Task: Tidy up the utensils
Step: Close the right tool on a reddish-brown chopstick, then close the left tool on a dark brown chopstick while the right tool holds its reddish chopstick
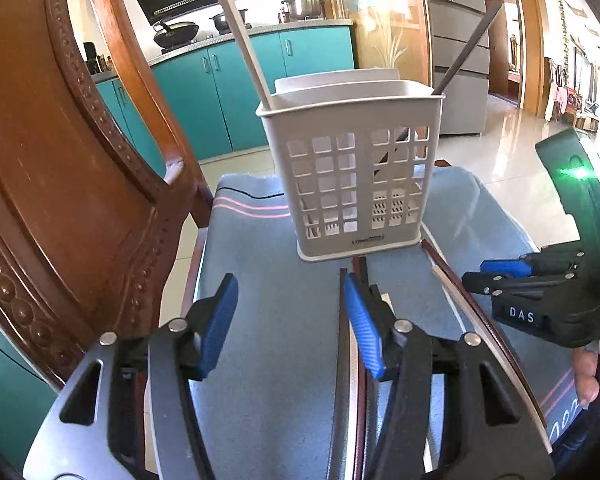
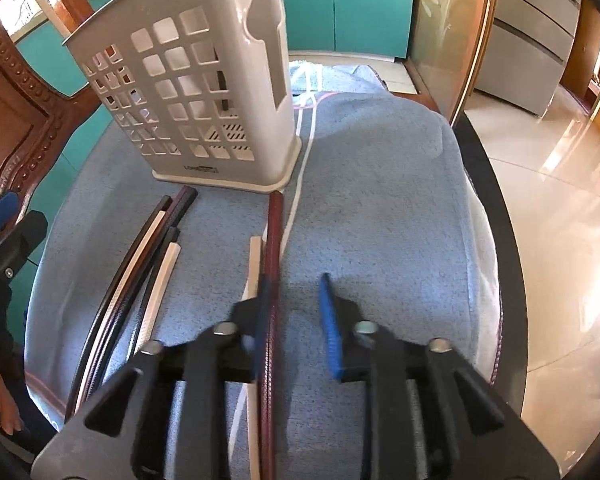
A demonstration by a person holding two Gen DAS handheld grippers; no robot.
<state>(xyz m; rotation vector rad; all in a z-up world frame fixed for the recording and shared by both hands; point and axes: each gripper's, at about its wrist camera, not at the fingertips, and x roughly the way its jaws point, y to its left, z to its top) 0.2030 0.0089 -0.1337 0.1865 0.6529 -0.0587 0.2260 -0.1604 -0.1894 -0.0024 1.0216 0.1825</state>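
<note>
Both grippers released: left gripper [image 1: 288,320] and right gripper [image 2: 296,320] hover over chopsticks [image 2: 270,248] lying before the white utensil basket [image 1: 354,176] on a blue towel [image 2: 380,184]

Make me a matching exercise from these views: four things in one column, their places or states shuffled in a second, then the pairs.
1. cream chopstick
2. utensil basket
3. left tool
4. dark red chopstick

A. open, holding nothing
B. lying flat on the blue towel
C. leaning out of the holder's left corner
D. standing upright on the towel

Pairs: 1-C, 2-D, 3-A, 4-B
</note>
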